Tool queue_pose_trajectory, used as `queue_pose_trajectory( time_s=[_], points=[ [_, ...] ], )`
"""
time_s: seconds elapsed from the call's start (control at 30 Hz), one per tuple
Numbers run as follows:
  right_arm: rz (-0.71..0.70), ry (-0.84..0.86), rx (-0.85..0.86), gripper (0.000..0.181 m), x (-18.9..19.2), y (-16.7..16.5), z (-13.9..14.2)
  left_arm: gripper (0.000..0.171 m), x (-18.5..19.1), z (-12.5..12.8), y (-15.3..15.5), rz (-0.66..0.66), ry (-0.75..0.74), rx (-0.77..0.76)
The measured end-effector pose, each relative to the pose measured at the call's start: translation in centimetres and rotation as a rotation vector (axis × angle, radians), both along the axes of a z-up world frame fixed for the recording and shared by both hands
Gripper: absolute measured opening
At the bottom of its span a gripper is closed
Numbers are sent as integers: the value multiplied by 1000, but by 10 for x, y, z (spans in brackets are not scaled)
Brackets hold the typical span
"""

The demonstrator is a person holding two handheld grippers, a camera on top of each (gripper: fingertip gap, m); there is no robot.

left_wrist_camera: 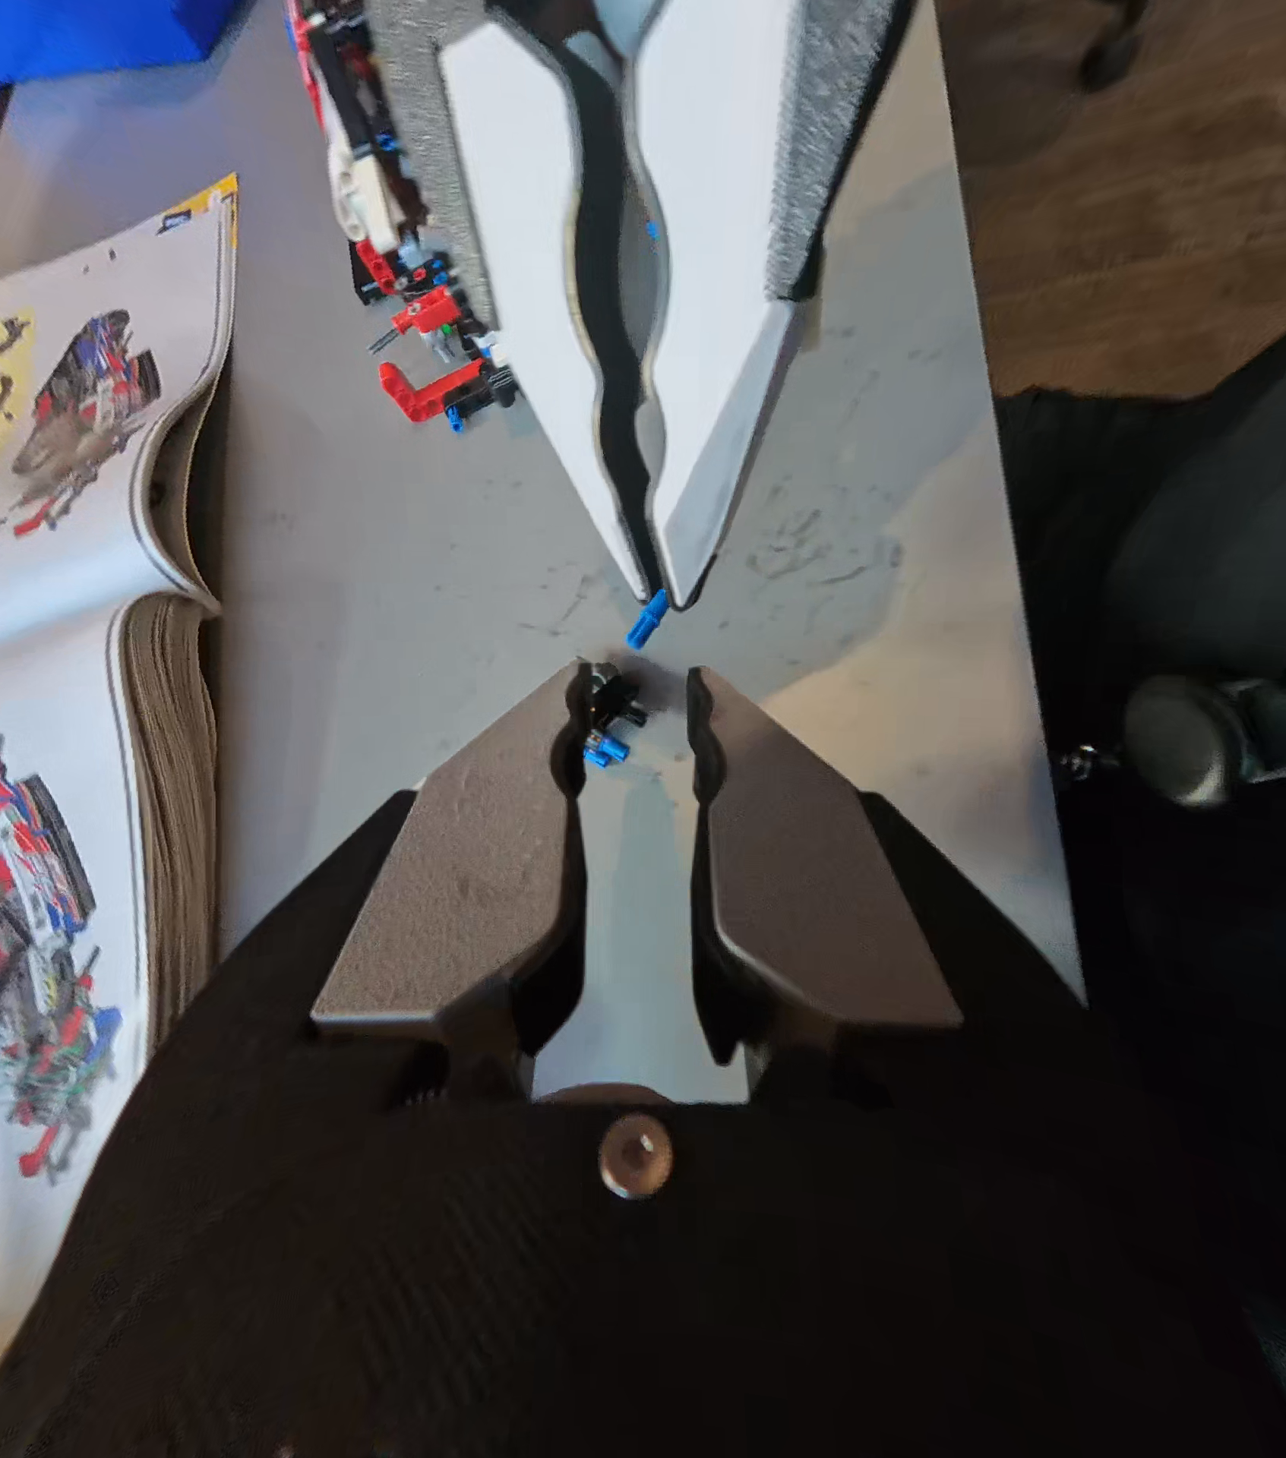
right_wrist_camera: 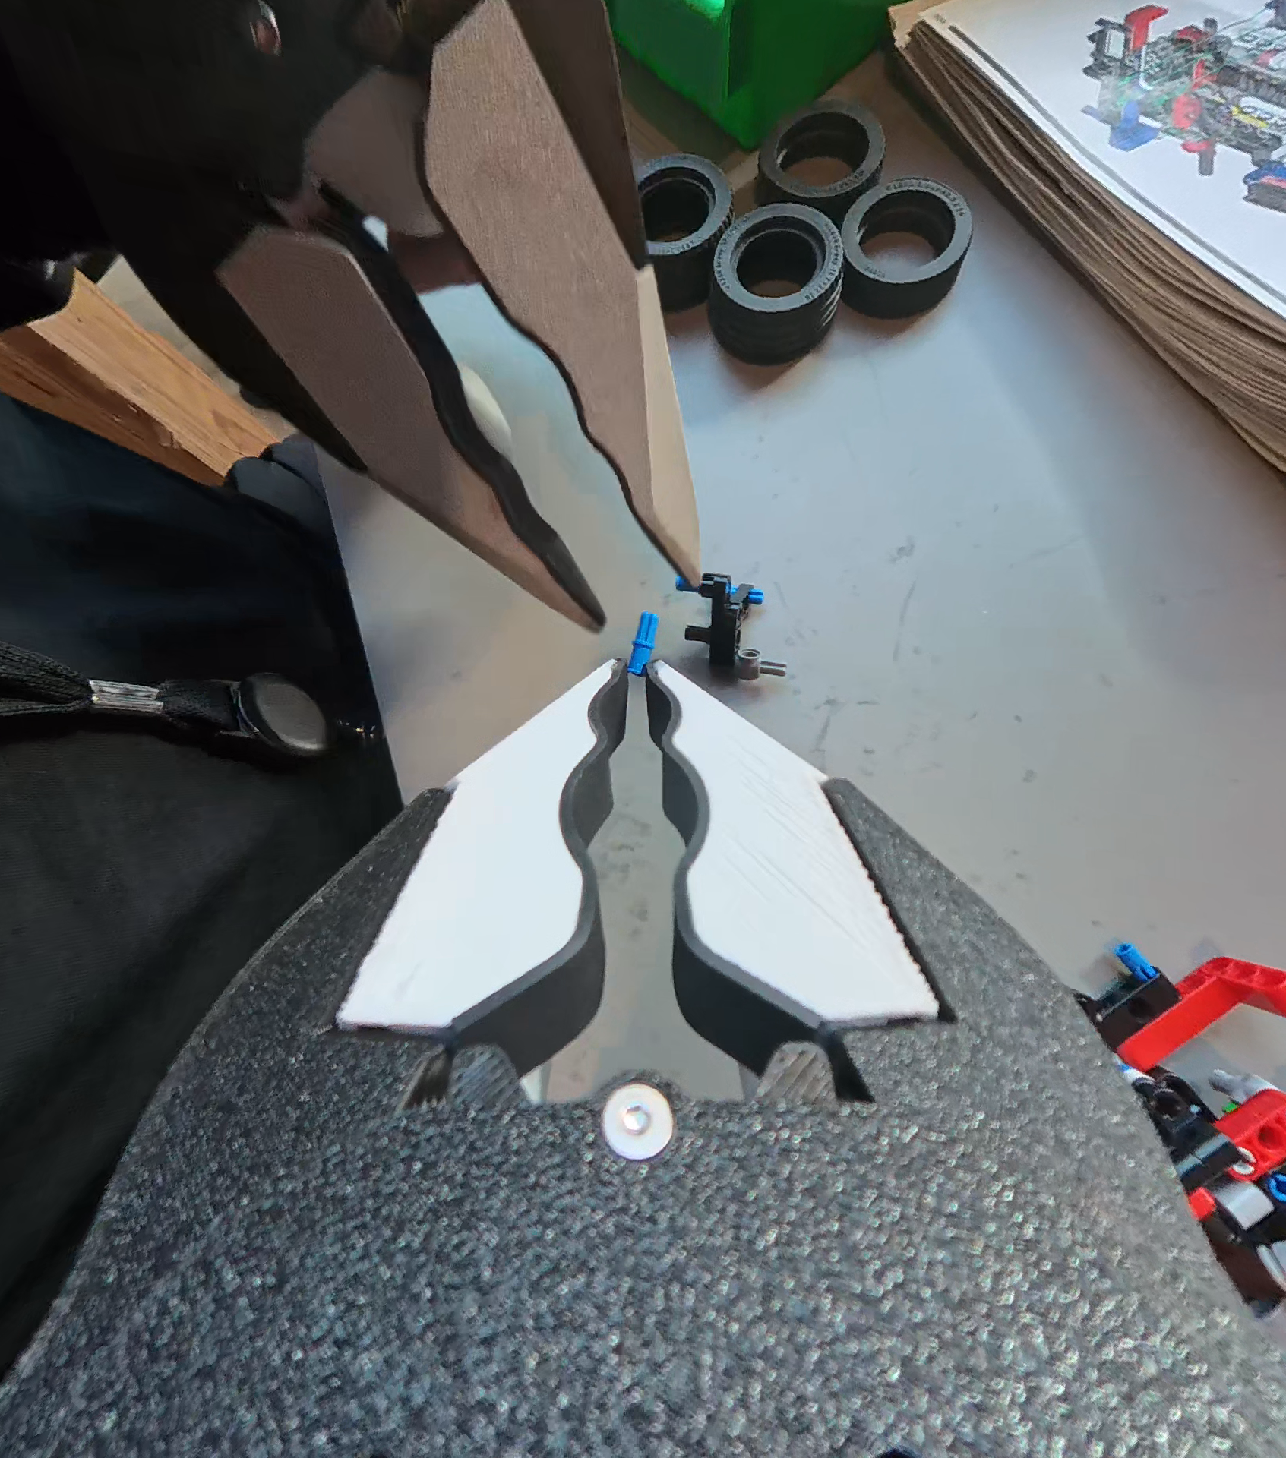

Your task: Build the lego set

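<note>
Pin [right_wrist_camera: 641, 643] clamped in the right gripper [right_wrist_camera: 635, 671], its long axis along the fingers — the black subassembly [right_wrist_camera: 726, 627] lies on the table [right_wrist_camera: 1018, 631] at one o'clock, just beside. Left gripper [left_wrist_camera: 635, 671], jaws apart, straddles it and is nearer.

Smooth scuffed grey table [right_wrist_camera: 1018, 631], matt rubber tyres [right_wrist_camera: 777, 284], glossy plastic pin [right_wrist_camera: 641, 643], paper manual [left_wrist_camera: 71, 394]

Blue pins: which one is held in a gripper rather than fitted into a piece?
The blue pin pinched at the right gripper tips; the others sit plugged into the small black assembly on the table.
</note>
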State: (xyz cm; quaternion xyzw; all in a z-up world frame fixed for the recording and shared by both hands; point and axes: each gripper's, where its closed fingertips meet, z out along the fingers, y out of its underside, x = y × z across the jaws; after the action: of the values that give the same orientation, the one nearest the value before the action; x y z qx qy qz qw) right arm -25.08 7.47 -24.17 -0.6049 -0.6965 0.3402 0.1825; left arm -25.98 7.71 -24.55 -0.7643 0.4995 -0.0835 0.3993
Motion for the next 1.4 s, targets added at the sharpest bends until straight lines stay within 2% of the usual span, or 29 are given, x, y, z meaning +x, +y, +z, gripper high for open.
queue_pose_trajectory(
  time_s=[0.17,0.3,0.43,0.7,0.9,1.4],
  points=[
    [6,9,-36,4,4,-5,4,12,12,-4,0,-71,96,132],
    [6,11,-54,4,6,-7,5,2,14,0,3,-64,104,181],
    [-23,41,-61,4,5,-2,8,1,12,3,7,-26,98,204],
    [-78,162,-86,12,3,6,19,1,11,9,16,144,-105,147],
    [-70,181,-71,4,2,6,23,1,17,13,12,132,-161,142],
    [-70,186,-54,4,1,7,27,1,14,18,14,171,-244,153]
  ],
)
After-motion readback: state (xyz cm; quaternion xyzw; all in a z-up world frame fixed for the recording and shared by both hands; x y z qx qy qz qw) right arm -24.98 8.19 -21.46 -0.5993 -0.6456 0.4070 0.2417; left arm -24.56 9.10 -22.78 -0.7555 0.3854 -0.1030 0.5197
